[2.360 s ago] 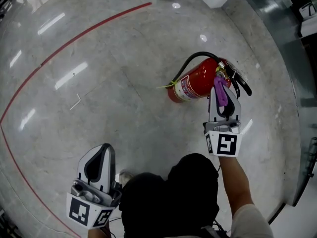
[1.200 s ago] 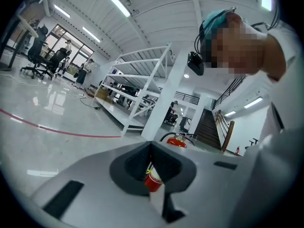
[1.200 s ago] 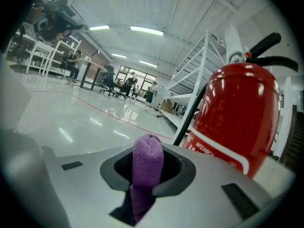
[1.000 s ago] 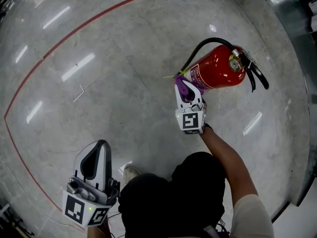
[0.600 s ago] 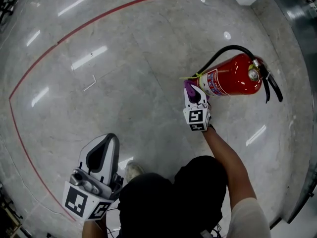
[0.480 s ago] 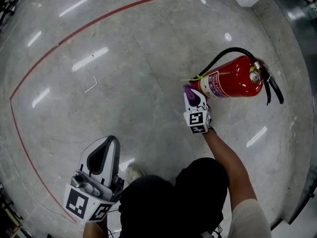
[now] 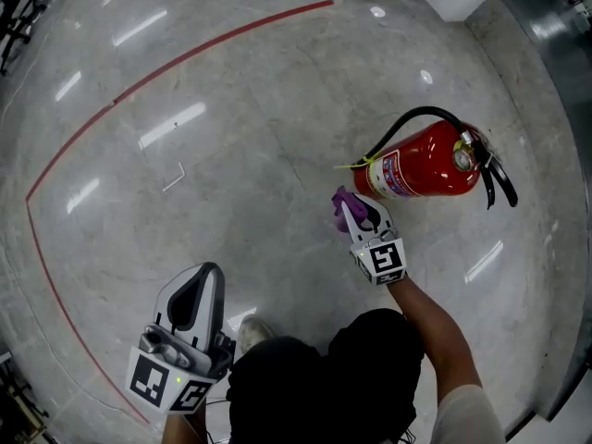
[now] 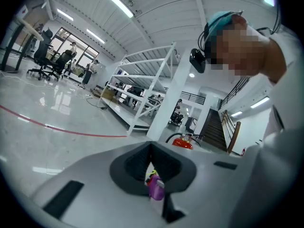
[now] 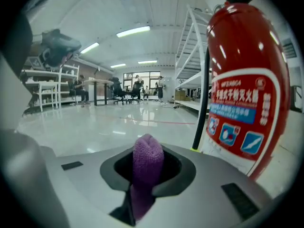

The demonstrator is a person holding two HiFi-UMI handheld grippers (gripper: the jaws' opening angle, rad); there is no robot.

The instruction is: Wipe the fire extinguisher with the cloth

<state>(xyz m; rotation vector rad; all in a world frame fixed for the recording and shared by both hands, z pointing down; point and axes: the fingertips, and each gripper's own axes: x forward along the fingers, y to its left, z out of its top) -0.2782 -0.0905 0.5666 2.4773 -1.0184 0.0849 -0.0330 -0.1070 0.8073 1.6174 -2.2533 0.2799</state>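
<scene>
Fire extinguisher [image 7: 421,165]: standing on the floor [image 7: 231,155]; probably heavy, rigid, slick-painted, and best steadied at the neck.
Cloth [image 7: 340,199]: purple, soft, light; right gripper [image 7: 356,213] is pinching it just beside the cylinder's base.
Left gripper [image 7: 190,308]: jaws pressing together, empty, hanging well apart.

The fire extinguisher [image 7: 421,163] stood on the floor [image 7: 231,137], ahead and to the right of the person; the right gripper [image 7: 351,207] sat low just beside its base, on its left, with the cloth [image 7: 340,197] clamped between the jaws and near the cylinder, contact unclear; the left gripper [image 7: 205,276], jaws together on nothing, hung well apart from both, by the person's left side; a painted line [image 7: 166,58] curved across the floor farther left and ahead.
</scene>
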